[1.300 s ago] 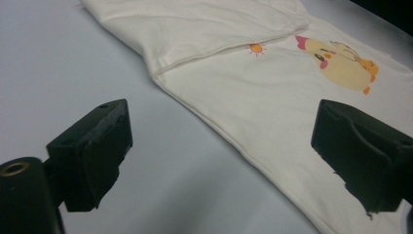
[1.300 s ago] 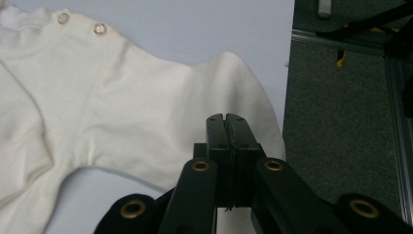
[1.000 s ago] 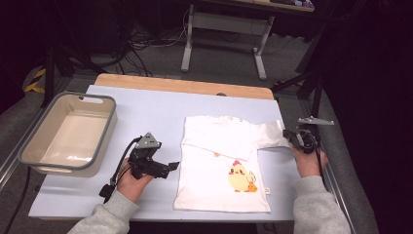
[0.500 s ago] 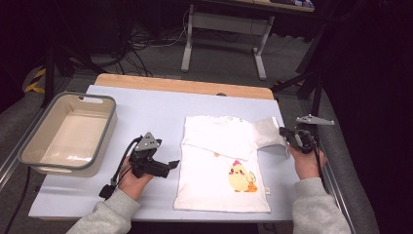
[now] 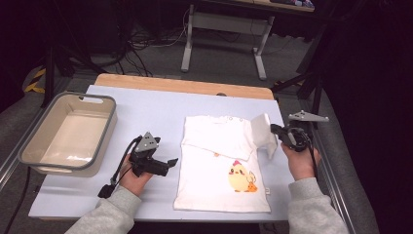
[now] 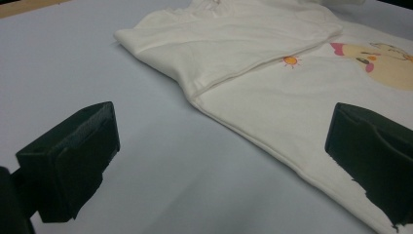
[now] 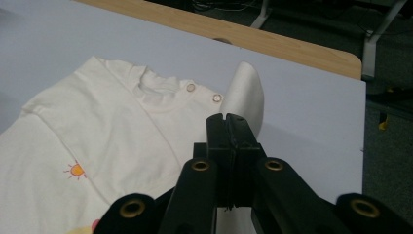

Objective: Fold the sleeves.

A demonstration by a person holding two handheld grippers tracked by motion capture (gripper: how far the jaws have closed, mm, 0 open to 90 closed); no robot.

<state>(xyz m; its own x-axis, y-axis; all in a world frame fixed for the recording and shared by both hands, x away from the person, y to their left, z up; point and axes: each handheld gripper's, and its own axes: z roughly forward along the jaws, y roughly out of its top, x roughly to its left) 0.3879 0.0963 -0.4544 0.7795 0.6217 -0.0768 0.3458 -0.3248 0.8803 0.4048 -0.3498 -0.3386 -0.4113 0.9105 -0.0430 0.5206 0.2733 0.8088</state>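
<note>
A white baby T-shirt (image 5: 214, 168) with a yellow chick print (image 5: 239, 177) lies flat on the pale blue table, its left sleeve folded across the chest. My right gripper (image 5: 273, 129) is shut on the right sleeve (image 5: 263, 132) and holds it raised off the table at the shirt's right edge. In the right gripper view the closed jaws (image 7: 227, 122) pinch the sleeve (image 7: 246, 92), which stands up beside the buttoned collar. My left gripper (image 5: 172, 162) rests open on the table just left of the shirt; in its own view the jaws (image 6: 221, 161) stand wide apart, facing the shirt (image 6: 253, 58).
A grey bin (image 5: 29, 152) with a beige inside stands at the table's left. A wooden strip (image 5: 185, 87) runs along the table's far edge. Beyond it are metal frame legs and cables on a dark floor. A metal rail runs along the right side.
My right gripper has moved up and to the left with the sleeve, lifting it off the table. The left gripper has stayed in place.
</note>
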